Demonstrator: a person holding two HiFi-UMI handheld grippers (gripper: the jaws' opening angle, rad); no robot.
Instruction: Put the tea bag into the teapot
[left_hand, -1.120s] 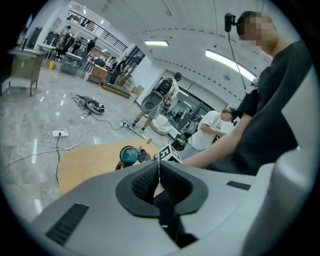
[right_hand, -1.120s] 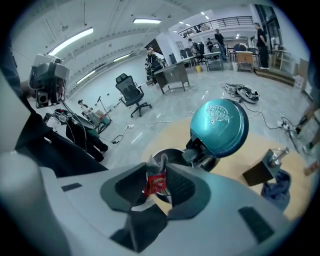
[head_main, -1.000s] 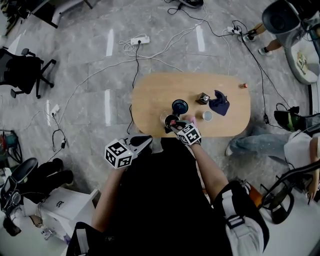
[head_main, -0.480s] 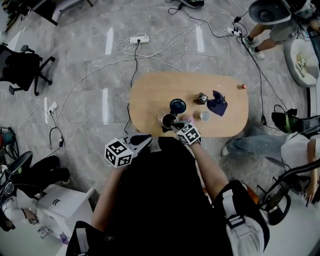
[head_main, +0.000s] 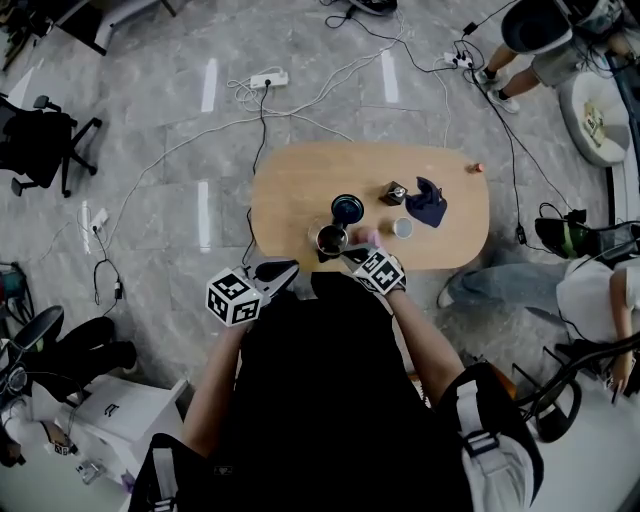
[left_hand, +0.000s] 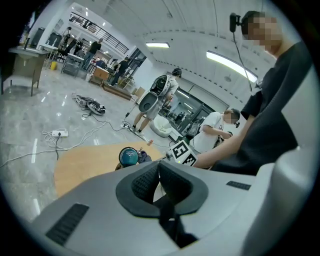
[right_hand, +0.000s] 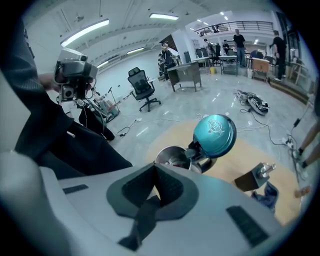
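Observation:
The steel teapot (head_main: 330, 240) stands open near the table's front edge, its teal lid (head_main: 347, 208) tipped up behind it. In the right gripper view the teapot (right_hand: 172, 156) sits just beyond my jaws, with the lid (right_hand: 215, 136) raised. A small reddish patch shows inside it; I cannot tell whether that is the tea bag. My right gripper (head_main: 352, 256) (right_hand: 156, 172) is shut with nothing between its pads, close to the pot's near right rim. My left gripper (head_main: 285, 268) (left_hand: 159, 170) hangs shut and empty off the table's front edge, to the left.
The oval wooden table (head_main: 290, 185) also carries a small white cup (head_main: 403, 228), a dark blue cloth (head_main: 427, 202), a small dark box (head_main: 396, 192), a pink scrap (head_main: 373, 238) and a tiny orange thing (head_main: 478, 168). Cables, an office chair (head_main: 45, 140) and people surround it.
The whole view has slid a little to the left. My right gripper stays beside the teapot's near rim. The left gripper holds its place off the table edge.

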